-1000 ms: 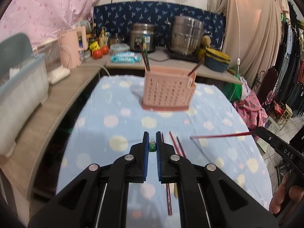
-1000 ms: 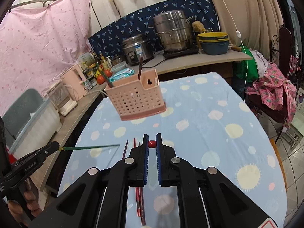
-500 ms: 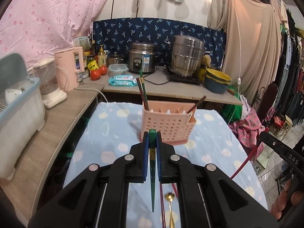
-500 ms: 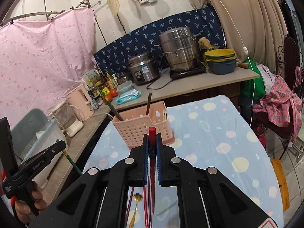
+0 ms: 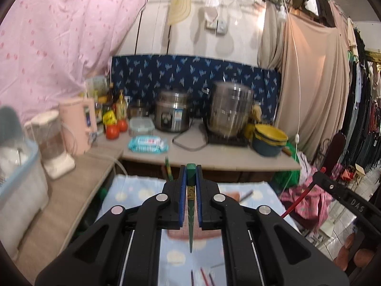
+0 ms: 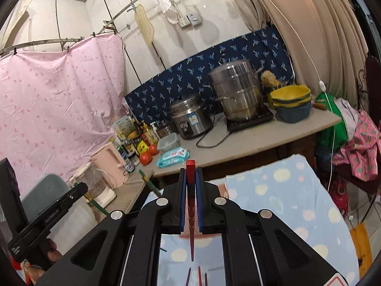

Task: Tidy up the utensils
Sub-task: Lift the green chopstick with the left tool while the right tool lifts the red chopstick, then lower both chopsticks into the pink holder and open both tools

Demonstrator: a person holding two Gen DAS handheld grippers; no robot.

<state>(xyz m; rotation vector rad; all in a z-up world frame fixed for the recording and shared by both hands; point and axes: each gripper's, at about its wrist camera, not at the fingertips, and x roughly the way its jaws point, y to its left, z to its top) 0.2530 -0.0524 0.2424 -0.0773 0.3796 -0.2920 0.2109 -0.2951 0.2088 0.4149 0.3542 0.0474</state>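
Observation:
My left gripper is shut on a green chopstick that hangs tip down over the table. My right gripper is shut on a red chopstick, also tip down. The pink utensil basket lies mostly hidden behind my left gripper's fingers; only its rim and base show. In the right wrist view only a strip of the basket shows. Chopsticks stick up from it. Several loose chopsticks lie on the dotted blue tablecloth below. The right gripper with its red chopstick also shows at the right of the left view.
A counter behind the table holds a rice cooker, a steel steamer pot, stacked yellow and blue bowls, a wipes pack and tomatoes. A side shelf at left carries a pink kettle and a blender.
Both grippers have lifted and tilted up with their chopsticks, which turned from lying sideways to hanging tip down. The table and basket have dropped low in both views.

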